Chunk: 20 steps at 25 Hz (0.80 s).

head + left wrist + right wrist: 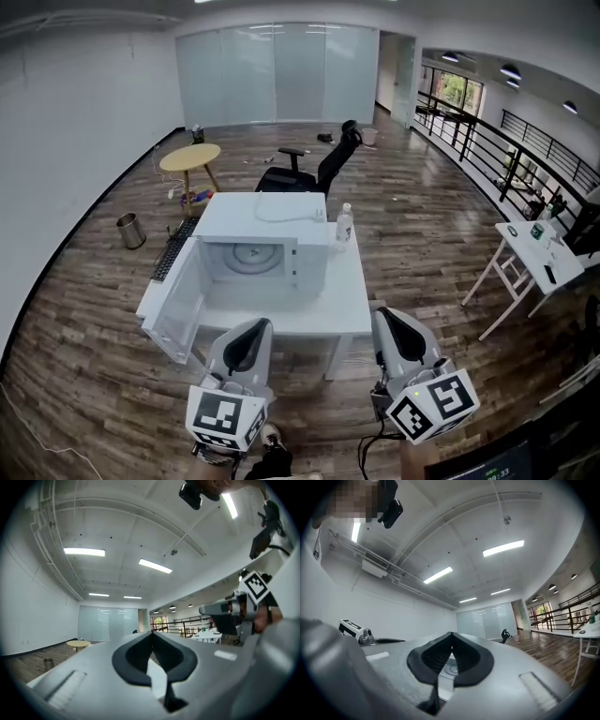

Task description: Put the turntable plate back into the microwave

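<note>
A white microwave (258,239) stands on a white table (349,302) with its door (178,305) swung open to the left. The round glass turntable plate (253,258) lies flat inside the cavity. My left gripper (255,323) is short of the table's front edge, in line with the open cavity, shut and holding nothing. My right gripper (382,314) is at the table's front right corner, also shut and holding nothing. In the left gripper view the jaws (152,632) meet at their tips, and in the right gripper view the jaws (451,633) do the same.
A clear bottle (344,223) stands right of the microwave. Behind the table are a black office chair (319,169), a round yellow side table (190,157), a metal bin (130,230) and a keyboard (172,248) on the floor. A white desk (530,253) stands at the right.
</note>
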Motion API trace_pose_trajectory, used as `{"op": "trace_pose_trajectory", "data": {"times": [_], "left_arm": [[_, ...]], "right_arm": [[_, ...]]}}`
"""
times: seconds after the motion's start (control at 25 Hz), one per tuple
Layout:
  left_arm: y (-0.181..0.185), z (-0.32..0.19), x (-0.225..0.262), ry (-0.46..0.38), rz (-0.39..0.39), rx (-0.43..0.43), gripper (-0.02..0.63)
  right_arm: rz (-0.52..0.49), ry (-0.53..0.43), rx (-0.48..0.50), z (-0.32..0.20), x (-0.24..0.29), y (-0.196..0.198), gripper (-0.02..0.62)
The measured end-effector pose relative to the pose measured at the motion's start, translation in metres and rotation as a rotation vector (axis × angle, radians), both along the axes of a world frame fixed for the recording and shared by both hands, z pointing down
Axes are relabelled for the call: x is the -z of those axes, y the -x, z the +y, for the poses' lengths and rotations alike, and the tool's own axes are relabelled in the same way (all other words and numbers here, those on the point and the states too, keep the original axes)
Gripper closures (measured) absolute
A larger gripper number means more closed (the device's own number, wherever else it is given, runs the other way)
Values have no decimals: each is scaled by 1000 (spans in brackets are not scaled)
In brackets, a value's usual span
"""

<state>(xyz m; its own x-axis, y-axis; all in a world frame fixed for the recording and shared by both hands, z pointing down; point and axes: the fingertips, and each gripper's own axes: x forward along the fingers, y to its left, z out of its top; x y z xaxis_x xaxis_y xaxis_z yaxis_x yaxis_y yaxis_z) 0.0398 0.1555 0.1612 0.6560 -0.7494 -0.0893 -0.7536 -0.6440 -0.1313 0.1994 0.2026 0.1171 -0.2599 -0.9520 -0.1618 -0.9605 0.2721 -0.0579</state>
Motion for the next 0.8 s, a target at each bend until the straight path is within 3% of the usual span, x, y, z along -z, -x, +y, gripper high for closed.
{"op": "trace_pose_trajectory", "data": {"times": [0.4,0.8], "left_arm": [[5,61,2,38,-12,29,601],[23,73,19,-39,-50,28,601]], "right_arm": [[-16,53,40,69,-11,3,592],[1,83,28,76,-9,36,594]]}}
